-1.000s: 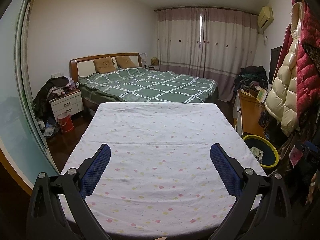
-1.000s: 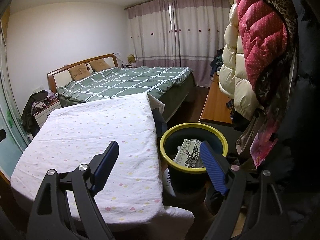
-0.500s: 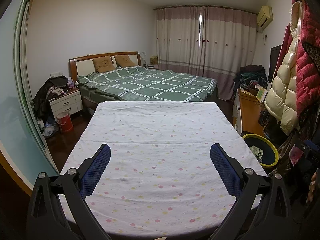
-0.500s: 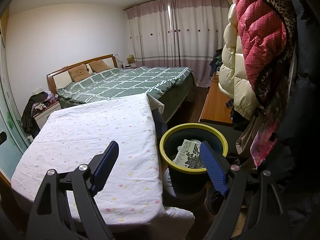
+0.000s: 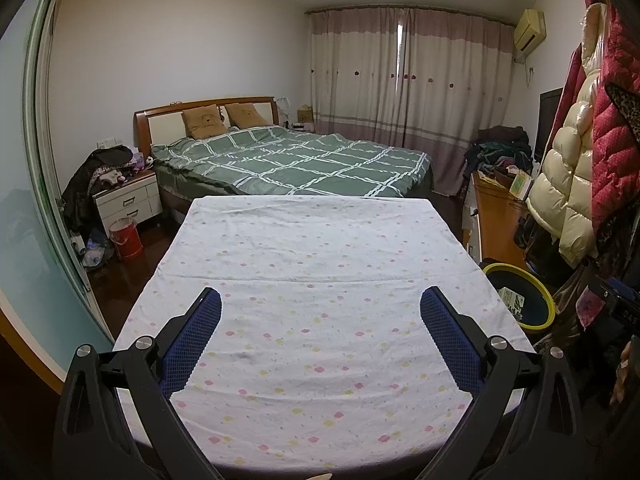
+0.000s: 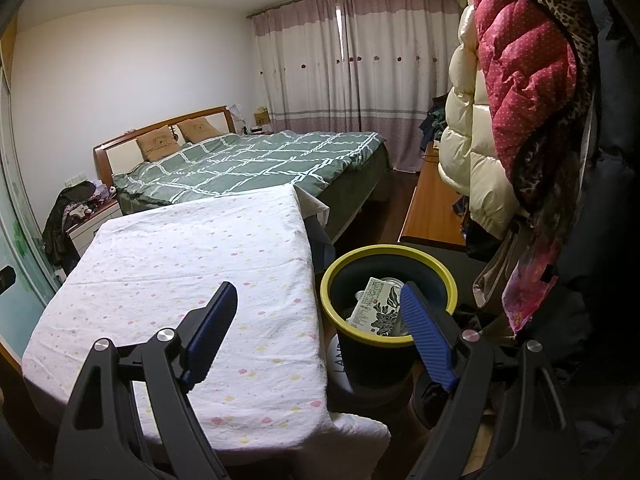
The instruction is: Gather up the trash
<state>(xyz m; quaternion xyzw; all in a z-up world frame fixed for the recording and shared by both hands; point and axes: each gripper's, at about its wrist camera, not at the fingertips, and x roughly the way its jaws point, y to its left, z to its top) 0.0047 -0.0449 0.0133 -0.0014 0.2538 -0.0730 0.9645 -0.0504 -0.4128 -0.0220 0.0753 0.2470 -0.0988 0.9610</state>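
A dark trash bin with a yellow rim stands on the floor right of a table under a white dotted cloth. Inside the bin lie a white carton with black flower print and a can. My left gripper hangs open over the cloth with nothing between its blue fingers. My right gripper is open too, straddling the table's right edge and the bin, empty. No loose trash shows on the cloth.
A bed with a green checked cover lies beyond the table. Puffy coats hang at the right above a wooden desk. A white nightstand and a red bucket stand at the left by a glass door.
The left wrist view has shifted slightly, with the bed sitting a little lower in frame. Both grippers stay open and empty; the bin's contents are the same.
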